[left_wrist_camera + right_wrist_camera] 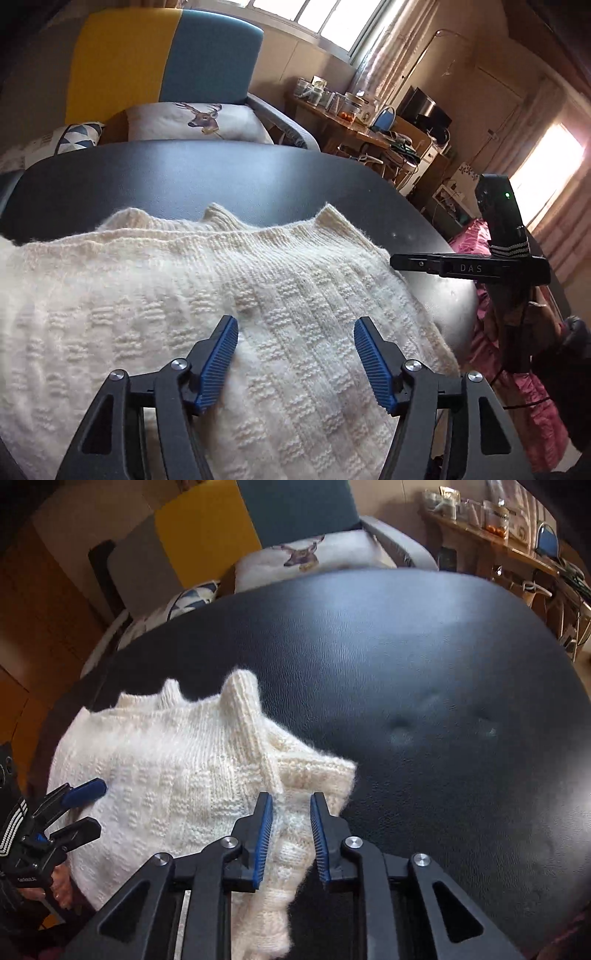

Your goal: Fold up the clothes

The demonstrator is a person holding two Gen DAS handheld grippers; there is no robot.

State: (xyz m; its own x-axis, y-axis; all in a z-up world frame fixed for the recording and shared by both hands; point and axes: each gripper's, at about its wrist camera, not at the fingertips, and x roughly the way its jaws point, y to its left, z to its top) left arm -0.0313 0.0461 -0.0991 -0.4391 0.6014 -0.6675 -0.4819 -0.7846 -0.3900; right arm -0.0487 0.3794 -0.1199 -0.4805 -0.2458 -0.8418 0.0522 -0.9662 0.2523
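left gripper (295, 360) jaws apart over cream sweater (192, 295); right gripper (291, 840) narrow, straddling lower-centre corner unclamped; fold may spring open.

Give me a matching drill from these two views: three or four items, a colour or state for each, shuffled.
1. sweater
2. table
3. left gripper
4. deer cushion

A. black, glossy
B. open above the knit
C. cream, lying on the table
D. white, on the sofa behind

Pairs: 1-C, 2-A, 3-B, 4-D
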